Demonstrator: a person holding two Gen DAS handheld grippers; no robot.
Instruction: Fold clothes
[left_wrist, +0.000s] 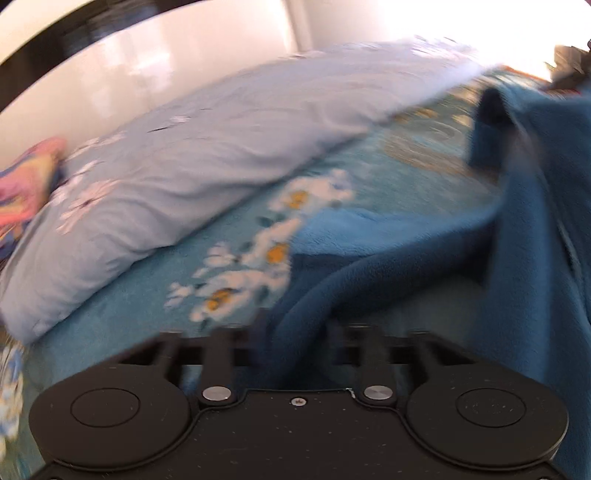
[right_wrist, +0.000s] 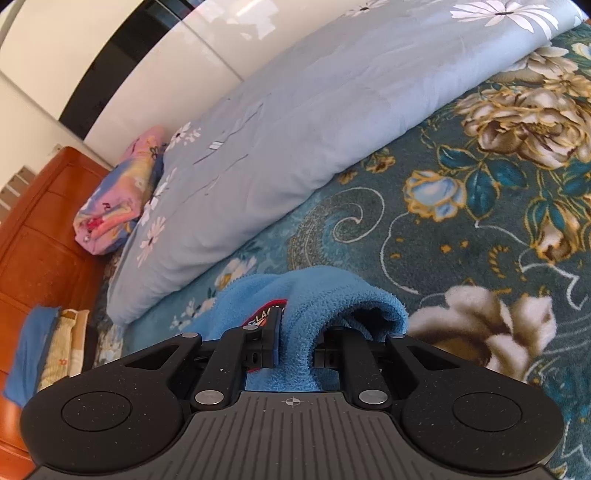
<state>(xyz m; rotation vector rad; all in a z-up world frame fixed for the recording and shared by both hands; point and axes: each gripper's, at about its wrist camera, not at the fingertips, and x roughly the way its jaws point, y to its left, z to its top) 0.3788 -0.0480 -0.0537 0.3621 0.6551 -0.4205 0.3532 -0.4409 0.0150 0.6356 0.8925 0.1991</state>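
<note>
On my left feed, which is smeared by motion, the left claw (left_wrist: 295, 332) is clenched on a fold of the blue fleece (left_wrist: 424, 266), and the cloth rises in a tall drape to the right, above the floral bedspread (left_wrist: 240, 236). On my right feed, which is sharp, the right claw (right_wrist: 295, 339) grips a bunched edge of the fleece low over the bed. Only this view shows its red patch (right_wrist: 271, 312), the wooden headboard (right_wrist: 40, 236) and a pink folded bundle (right_wrist: 118, 195) beside the grey duvet (right_wrist: 295, 122).
</note>
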